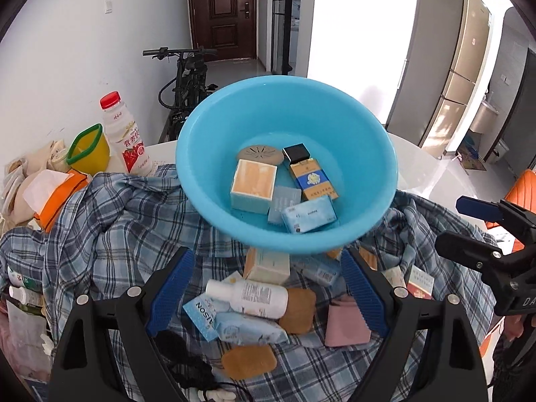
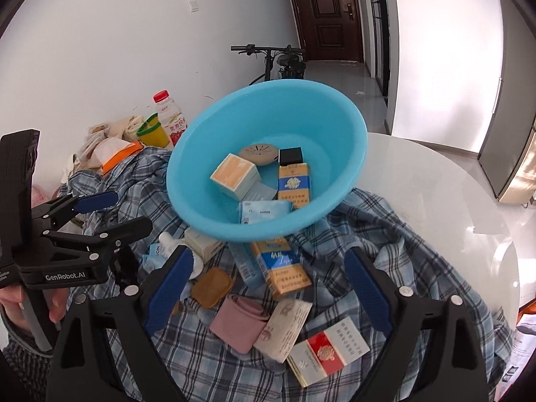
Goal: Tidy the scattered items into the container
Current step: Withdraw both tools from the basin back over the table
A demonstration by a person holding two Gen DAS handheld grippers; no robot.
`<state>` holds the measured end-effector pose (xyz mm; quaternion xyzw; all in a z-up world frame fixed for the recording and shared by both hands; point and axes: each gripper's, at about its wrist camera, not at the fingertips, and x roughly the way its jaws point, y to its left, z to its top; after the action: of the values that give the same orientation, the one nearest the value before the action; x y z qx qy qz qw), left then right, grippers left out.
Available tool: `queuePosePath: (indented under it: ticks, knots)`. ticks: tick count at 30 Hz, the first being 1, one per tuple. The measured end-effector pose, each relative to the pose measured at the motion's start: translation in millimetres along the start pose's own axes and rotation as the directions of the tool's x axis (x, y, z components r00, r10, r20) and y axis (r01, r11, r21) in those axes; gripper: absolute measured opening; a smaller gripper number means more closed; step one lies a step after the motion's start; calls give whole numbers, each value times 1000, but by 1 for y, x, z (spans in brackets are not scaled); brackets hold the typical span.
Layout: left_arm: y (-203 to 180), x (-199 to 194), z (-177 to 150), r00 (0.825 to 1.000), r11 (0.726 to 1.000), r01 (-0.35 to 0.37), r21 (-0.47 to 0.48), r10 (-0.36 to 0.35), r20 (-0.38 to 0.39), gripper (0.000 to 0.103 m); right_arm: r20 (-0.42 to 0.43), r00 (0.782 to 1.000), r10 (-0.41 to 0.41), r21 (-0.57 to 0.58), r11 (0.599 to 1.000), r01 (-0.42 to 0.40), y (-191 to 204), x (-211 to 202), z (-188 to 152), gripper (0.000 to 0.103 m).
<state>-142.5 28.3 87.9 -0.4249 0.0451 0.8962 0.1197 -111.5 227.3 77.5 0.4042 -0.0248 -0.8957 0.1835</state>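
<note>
Basin [image 1: 365, 154]: tilted on the shirt [image 1: 110, 221], boxes inside.
Bottle [image 1: 249, 296]: lying between the left gripper [image 1: 268, 288] fingers, spread.
Right gripper [image 2: 268, 288]: fingers spread, empty.

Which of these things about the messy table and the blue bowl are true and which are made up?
1. The round blue plastic basin already holds several small boxes. True.
2. The white plastic lotion bottle lies inside the basin. False: it lies on the blue checked cloth.
3. The left gripper is open and holds nothing. True.
4. The right gripper clamps the red and white cardboard packet. False: it is open, and the packet lies loose on the cloth.
</note>
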Motion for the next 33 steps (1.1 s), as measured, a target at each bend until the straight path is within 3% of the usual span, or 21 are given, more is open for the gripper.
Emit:
queuePosePath:
  ticks: [4,6,9,12,16,24,33]
  knots:
    - [-6,-24,-39,996,999,-41,17,39,81,93,67,997,-31,-15,999,32,3,-20,-41,98]
    - [-10,-34,-54,991,998,-56,28,52,123,103,95,994,-50,-10,999,52,4,-29,-56,99]
    - [-16,-46,-75,982,999,-42,21,38,187,103,127,990,-64,-5,998,65,7,-38,-72,100]
    - [-25,-45,-89,981,998,-51,28,45,191,103,148,985,-84,-21,996,89,11,-43,-79,102]
    - [-34,-45,-95,982,998,-36,58,25,185,103,184,976,-117,-32,992,125,14,-46,-78,102]
    - [-35,-53,-99,961,992,-119,43,104,256,103,296,941,-162,-55,981,186,23,-54,-80,102]
    - [-35,-53,-103,955,995,-97,34,83,286,103,363,921,-142,-48,984,171,26,-57,-89,102]
